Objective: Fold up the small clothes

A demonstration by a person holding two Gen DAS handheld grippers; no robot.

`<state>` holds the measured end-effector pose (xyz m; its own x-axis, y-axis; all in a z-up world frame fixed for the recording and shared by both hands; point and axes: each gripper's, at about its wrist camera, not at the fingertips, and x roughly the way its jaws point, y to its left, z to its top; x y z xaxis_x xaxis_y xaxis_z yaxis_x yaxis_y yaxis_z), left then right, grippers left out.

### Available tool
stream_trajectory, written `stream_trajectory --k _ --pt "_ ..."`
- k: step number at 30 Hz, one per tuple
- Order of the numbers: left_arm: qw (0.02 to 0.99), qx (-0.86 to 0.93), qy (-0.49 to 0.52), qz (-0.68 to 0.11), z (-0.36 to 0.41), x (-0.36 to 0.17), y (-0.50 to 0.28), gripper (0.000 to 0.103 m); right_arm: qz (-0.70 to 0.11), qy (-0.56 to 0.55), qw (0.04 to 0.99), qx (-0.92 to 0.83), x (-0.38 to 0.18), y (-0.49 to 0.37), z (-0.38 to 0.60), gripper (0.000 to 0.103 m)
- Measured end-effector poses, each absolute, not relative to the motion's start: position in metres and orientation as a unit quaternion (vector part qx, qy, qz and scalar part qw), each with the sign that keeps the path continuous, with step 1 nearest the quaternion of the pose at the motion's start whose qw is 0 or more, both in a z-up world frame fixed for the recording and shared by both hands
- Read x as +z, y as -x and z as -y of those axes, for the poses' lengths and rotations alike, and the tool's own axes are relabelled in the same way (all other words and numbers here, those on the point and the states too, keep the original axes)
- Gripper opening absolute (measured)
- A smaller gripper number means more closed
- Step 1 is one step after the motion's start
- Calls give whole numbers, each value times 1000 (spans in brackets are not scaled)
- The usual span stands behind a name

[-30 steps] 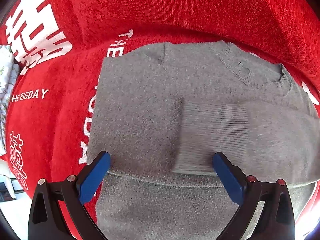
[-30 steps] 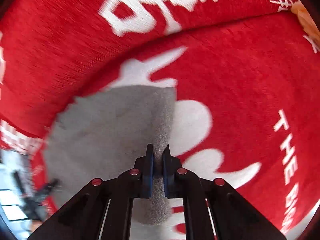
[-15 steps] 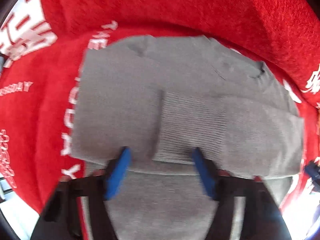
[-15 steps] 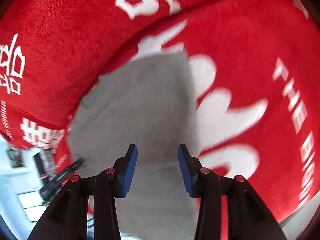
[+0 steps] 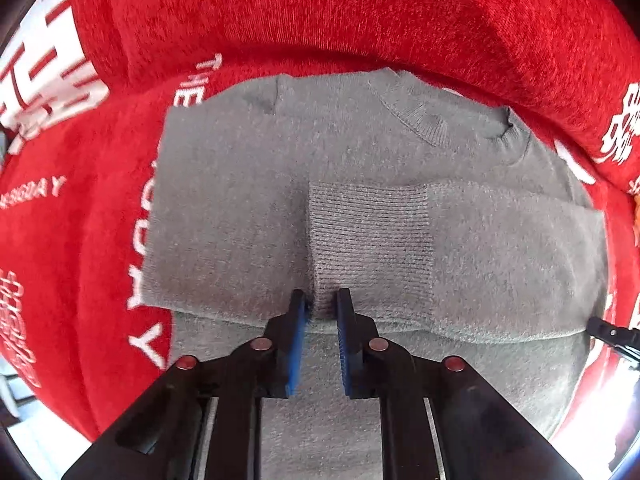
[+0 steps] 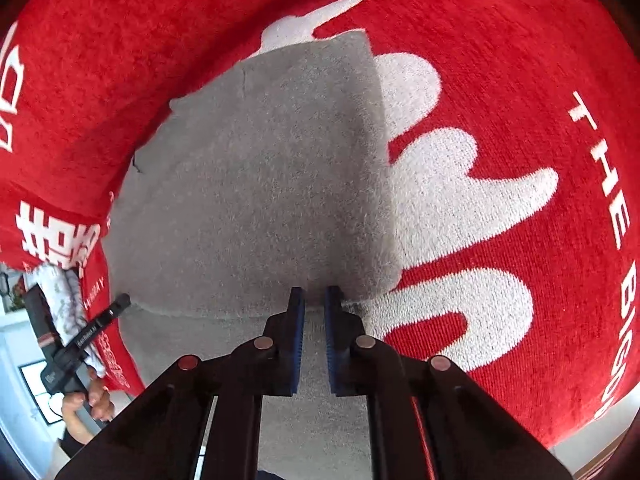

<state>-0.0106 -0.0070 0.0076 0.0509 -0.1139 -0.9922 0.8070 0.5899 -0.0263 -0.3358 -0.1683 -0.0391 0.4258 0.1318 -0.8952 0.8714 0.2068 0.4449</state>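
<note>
A small grey knit sweater (image 5: 360, 184) lies flat on a red blanket (image 5: 320, 16), neckline at the far side, both sleeves folded across the body. My left gripper (image 5: 322, 300) is shut on the near edge of the folded sleeve layer, by the ribbed cuff (image 5: 368, 236). In the right wrist view the same sweater (image 6: 256, 184) shows from its right side. My right gripper (image 6: 314, 296) is shut on the near folded edge of the sweater, close to its right side.
The red blanket (image 6: 520, 80) with white lettering and shapes covers the whole surface and rises in a fold behind the sweater. The left gripper's handle and the hand holding it (image 6: 80, 360) show at the lower left of the right wrist view.
The left gripper was wide open above the sweater's lower part and has closed on the folded edge. The right gripper let go of a fold, opened, moved over and closed again on the edge.
</note>
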Motion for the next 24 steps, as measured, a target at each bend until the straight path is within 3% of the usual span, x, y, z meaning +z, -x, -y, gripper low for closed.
stream_trajectory --k 11,13,14,15,16,17,19,24 --pt "657 -319 -305 -611 -3 29 30 16 -460 -554 636 -276 -25 333 153 15" --pt "648 -315 -308 -622 -4 25 29 16 -461 -555 636 -274 -24 334 152 20" --pt "645 -309 -308 -627 -3 24 31 28 -460 -556 636 -272 -24 332 151 22" --pt "648 -304 -303 -629 -4 25 33 69 -460 -556 637 -271 -23 332 151 26" --pt "656 -299 -299 -626 -4 26 34 90 -461 -555 637 -270 -23 331 150 32" --pt "672 -291 -297 -614 -5 30 35 103 -462 -554 638 -270 -23 330 150 35" --pt "683 -293 -302 -597 -2 36 42 103 -463 -551 640 -269 -22 328 150 45" --pt "677 -286 -317 -600 6 32 54 103 -465 -548 645 -259 -20 321 149 59"
